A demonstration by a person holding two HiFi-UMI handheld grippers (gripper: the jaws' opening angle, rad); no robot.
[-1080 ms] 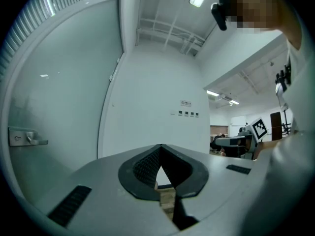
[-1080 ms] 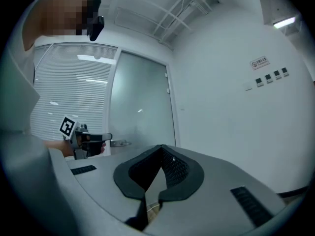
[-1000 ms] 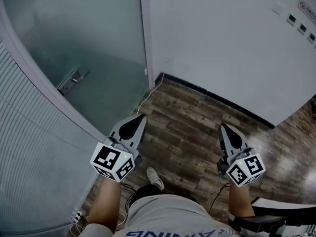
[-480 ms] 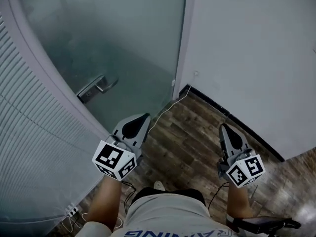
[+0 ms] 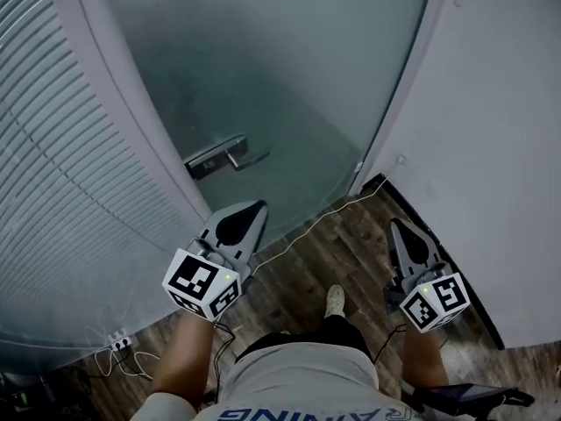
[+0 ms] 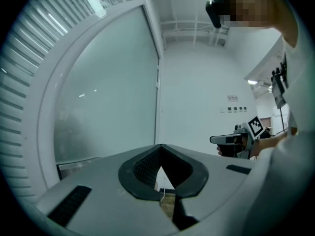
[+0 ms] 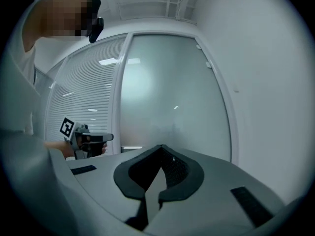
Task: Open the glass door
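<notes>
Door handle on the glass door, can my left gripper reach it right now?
Probably yes: the left gripper points toward the door handle with nothing between them, though its jaws are shut and it is not touching yet.

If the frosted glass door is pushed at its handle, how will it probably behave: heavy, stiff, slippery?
The glass door is one large pane, so it is probably heavy and swings as a rigid sheet. Its lever handle looks like smooth metal, so it may be slippery to press.
</notes>
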